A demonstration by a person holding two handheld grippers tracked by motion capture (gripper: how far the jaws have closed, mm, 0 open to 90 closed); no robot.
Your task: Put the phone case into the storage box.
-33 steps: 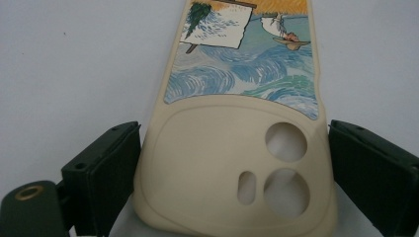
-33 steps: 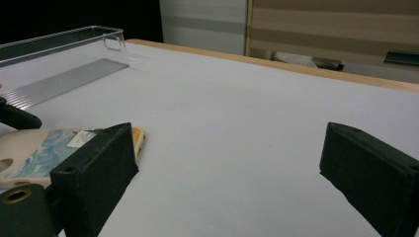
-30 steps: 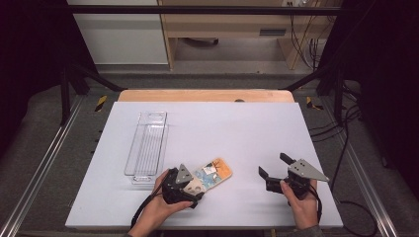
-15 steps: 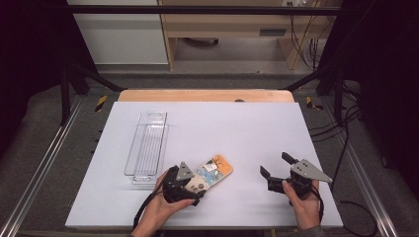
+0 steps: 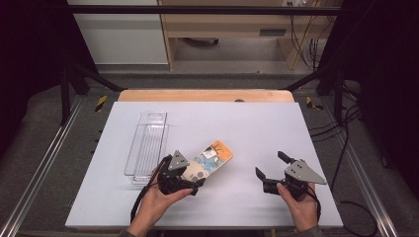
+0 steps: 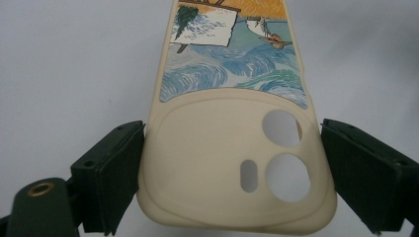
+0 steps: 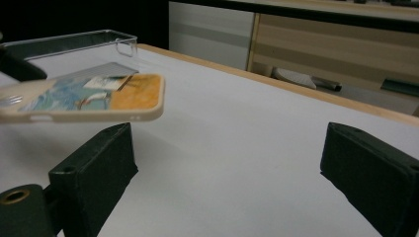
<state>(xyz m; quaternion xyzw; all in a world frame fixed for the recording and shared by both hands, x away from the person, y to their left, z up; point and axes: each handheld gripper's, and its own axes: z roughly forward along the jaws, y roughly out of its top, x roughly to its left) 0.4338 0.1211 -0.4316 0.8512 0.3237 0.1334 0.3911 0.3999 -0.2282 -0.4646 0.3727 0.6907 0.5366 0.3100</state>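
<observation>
Left gripper [image 5: 190, 181]: I have it low at the near left of the tabletop [image 5: 257, 128]; in the left gripper view its fingers [image 6: 113, 173] sit on either side of the phone case's camera end, the left one touching the edge, the right one touching or just beside it. I read this as grasping the case.

Phone case [image 5: 210, 159]: cream rim, painted back with blue waves and an orange top, camera cut-outs toward my left gripper. It points away toward the far right. From the right gripper view [image 7: 89, 98] its free end is raised off the tabletop, nearly level.

Right gripper [image 5: 269, 170]: near right of the tabletop, well apart from the case. Its fingers [image 7: 94, 168] are released, spread wide with bare tabletop between them.

Clear tray [image 5: 147, 148]: long transparent bin lying left of the case, just beyond my left gripper, its long side running away from me.

Hands: each holds its gripper from the near edge.
</observation>
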